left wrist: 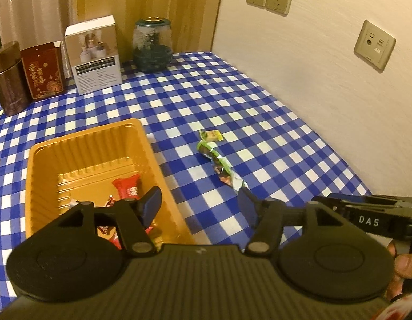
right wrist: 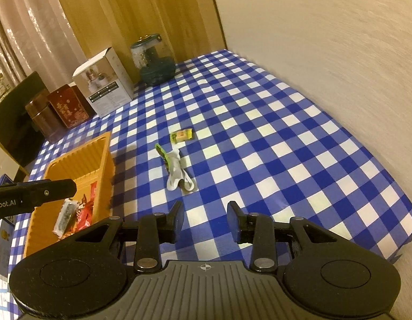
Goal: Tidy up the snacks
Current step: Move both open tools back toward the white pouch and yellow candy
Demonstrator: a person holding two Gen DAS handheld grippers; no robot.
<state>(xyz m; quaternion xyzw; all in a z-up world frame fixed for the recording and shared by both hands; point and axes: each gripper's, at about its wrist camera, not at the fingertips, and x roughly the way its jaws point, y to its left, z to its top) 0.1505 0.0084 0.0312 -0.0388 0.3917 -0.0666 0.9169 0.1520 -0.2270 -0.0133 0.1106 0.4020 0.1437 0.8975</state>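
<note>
Both grippers empty, jaws spread, over checkered worktop (left wrist: 232, 101).
Left gripper (left wrist: 199, 204) hovers at the orange tray's (left wrist: 46, 154) right rim; tray holds red-wrapped snacks (left wrist: 127, 186). Right gripper (right wrist: 204, 217) hangs just short of the long green snack packet (right wrist: 176, 169) lying on the cloth right of the tray, small yellow candy (right wrist: 182, 135) just beyond it.

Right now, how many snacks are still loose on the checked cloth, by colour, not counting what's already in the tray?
Green, long wrapper: 1
Yellow-green, small packet: 1
Total loose on the cloth: 2
</note>
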